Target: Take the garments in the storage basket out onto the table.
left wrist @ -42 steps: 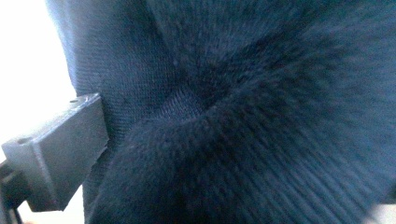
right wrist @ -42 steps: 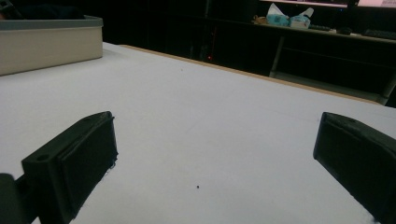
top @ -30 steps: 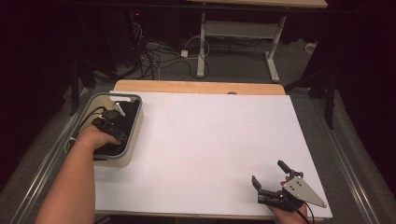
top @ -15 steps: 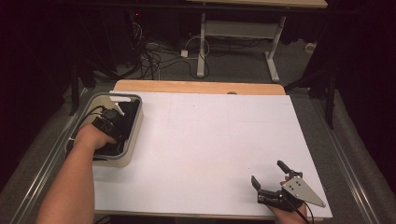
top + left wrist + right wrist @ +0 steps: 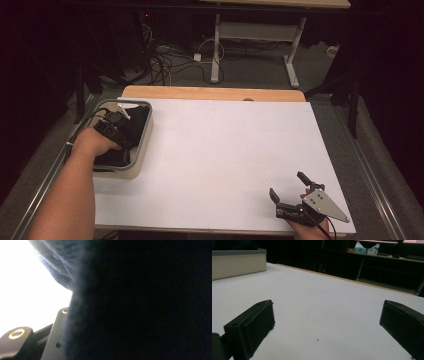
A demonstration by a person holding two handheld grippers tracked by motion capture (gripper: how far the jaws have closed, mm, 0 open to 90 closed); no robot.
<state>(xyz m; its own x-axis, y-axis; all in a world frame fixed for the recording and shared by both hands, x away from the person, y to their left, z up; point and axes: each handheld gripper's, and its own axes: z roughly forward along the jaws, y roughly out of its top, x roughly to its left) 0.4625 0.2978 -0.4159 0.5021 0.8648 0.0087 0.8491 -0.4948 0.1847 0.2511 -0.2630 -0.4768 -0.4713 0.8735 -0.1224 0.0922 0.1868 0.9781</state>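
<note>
A grey bin (image 5: 145,146) stands at the left edge of the white table (image 5: 225,150) with dark cloth (image 5: 135,124) inside. My left gripper (image 5: 121,134) reaches down into the bin. Its jaws have just been closing, and the dark cloth (image 5: 140,302) lies between them, pressed close to the camera and hiding one jaw. One black finger (image 5: 56,340) shows beside the fabric. My right gripper (image 5: 287,184) rests at the table's near right corner. In its own view the right gripper (image 5: 327,308) stands wide open over bare white surface with nothing between the jaws.
The bin (image 5: 239,263) appears again at the far left of the right gripper view. A wooden strip (image 5: 210,93) borders the table's far edge. Beyond it are a desk frame (image 5: 217,45) and floor cables (image 5: 170,60). Tissue boxes (image 5: 362,249) sit on a distant shelf.
The left hand has lifted a little inside the bin with the gripper over the dark cloth. The right gripper has stayed where it was.
</note>
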